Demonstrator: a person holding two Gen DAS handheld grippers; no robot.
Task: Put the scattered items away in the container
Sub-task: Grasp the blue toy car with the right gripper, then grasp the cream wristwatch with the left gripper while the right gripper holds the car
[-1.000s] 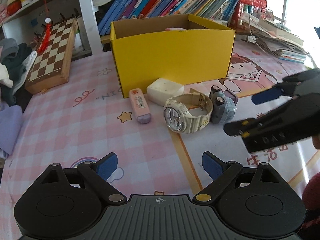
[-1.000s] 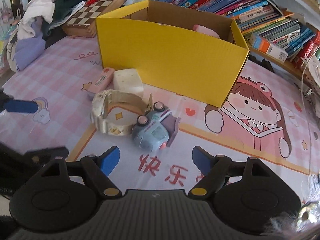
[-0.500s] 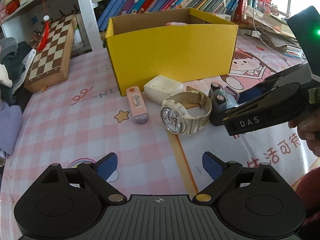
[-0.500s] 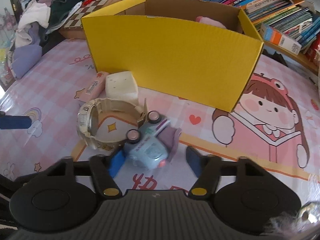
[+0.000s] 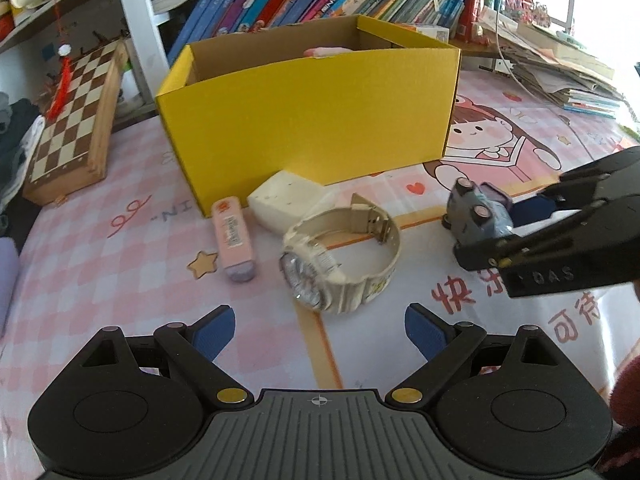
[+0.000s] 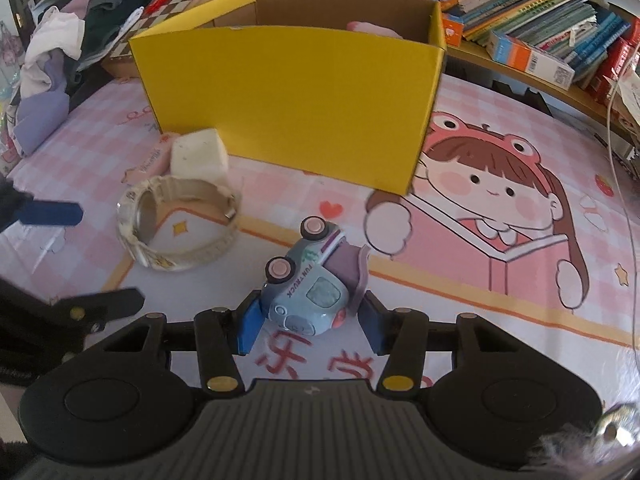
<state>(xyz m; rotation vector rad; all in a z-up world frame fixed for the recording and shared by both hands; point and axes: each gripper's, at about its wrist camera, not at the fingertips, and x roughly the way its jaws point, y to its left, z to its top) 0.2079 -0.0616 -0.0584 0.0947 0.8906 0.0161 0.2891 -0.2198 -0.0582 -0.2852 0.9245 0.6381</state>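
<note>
Bookshelves back a pink cartoon-print counter (image 5: 120, 248). From the left wrist, the left gripper (image 5: 318, 330) hovers with fingers spread and empty; ahead of them lie a watch (image 5: 340, 256), a pink eraser (image 5: 234, 236) and a white block (image 5: 288, 200), before the yellow box (image 5: 308, 120).

From the right wrist, the right gripper (image 6: 310, 320) has closed in from wide open a second ago, its fingers now clamped on the toy truck (image 6: 312, 284), pulled apart from the watch. I judge a carry into the box comes next.
</note>
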